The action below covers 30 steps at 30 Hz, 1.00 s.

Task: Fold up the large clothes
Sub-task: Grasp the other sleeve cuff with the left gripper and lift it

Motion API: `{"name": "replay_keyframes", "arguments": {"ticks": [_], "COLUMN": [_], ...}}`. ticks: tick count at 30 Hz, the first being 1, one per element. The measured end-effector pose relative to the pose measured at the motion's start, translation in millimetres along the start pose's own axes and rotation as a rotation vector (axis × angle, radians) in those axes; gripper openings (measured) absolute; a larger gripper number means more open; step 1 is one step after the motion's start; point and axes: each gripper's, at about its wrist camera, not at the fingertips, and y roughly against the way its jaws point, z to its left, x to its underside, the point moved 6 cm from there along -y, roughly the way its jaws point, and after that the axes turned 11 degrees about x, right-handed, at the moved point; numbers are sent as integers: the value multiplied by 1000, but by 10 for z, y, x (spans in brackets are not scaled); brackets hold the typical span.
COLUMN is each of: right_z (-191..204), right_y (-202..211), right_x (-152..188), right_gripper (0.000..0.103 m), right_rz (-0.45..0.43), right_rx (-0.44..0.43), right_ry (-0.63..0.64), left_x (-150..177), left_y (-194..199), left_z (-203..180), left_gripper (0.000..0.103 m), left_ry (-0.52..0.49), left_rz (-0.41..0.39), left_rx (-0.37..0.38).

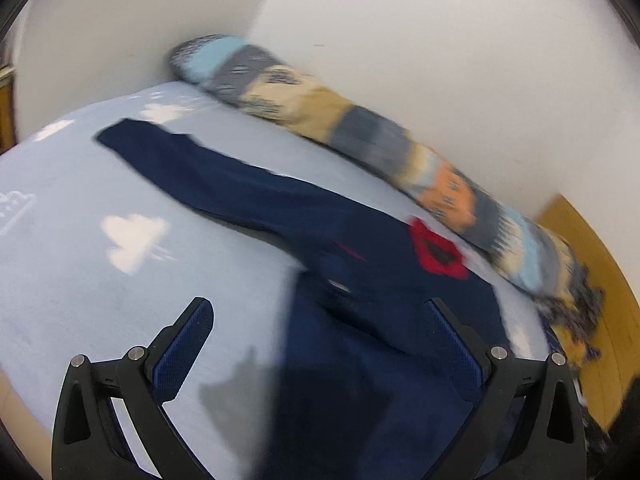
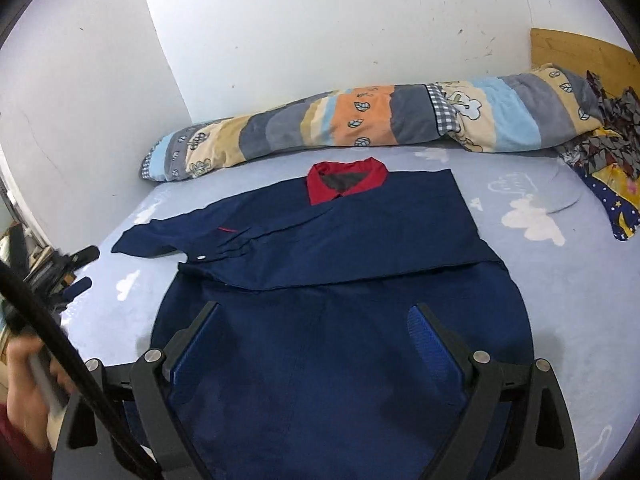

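A navy shirt (image 2: 360, 240) with a red collar (image 2: 346, 182) lies flat on the light-blue bed sheet (image 2: 552, 292). Its right side is folded across the chest, and one sleeve (image 2: 152, 240) stretches out to the left. My right gripper (image 2: 316, 310) hovers open over the shirt's lower half with nothing between its pads. In the blurred left wrist view, my left gripper (image 1: 318, 308) is open above the shirt (image 1: 360, 320), near its left edge, with the sleeve (image 1: 180, 160) running away to the upper left. The right wrist view also shows the left gripper (image 2: 94, 266), blurred, by the sleeve's end.
A rolled striped quilt (image 2: 360, 120) lies along the white wall behind the shirt. Crumpled patterned clothes (image 2: 608, 160) are piled at the bed's right end by a wooden headboard (image 2: 580, 48). A person's hand (image 2: 24, 372) and a black cable (image 2: 60, 340) are at the lower left.
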Motion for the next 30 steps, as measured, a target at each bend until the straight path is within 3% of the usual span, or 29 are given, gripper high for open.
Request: {"name": "replay_keyframes", "arguments": {"ticks": [3,6,8,11,16,22,27,30], "right_z": [24,60,97,142,185,113,82,69], "right_y": [0,-45,-100,-179,-347,-618,-760,-797], "right_x": [15,56,84,113,141,205,268,283], "right_gripper": [96,96,96,96,96,96,96,96], "right_rz": [2,20,40,63,98,150,168,162], "right_rx": [-8,-19,-35,-46,-46,-10,17,29], "right_ry": [13,20,18,21,37,26,24,40], "left_x": [-324,-592,-793,-1057,-1343,-1531,-1807,-1903], "left_y": [-58,-140,-258,-500,-862,-1254,-1499,-1594], "left_z": [746,1445,1944,2526,3272,3647,3830,3840], "left_gripper": [103,103,94,78,75,68,68,68], "left_ry": [71,183,274,389,573,646,655,626], "left_rz": [-17,-34,-42,-49,-117,-173,-281,-325], "left_rx": [-116,-163,-184,-167,-100,-4,82,70]}}
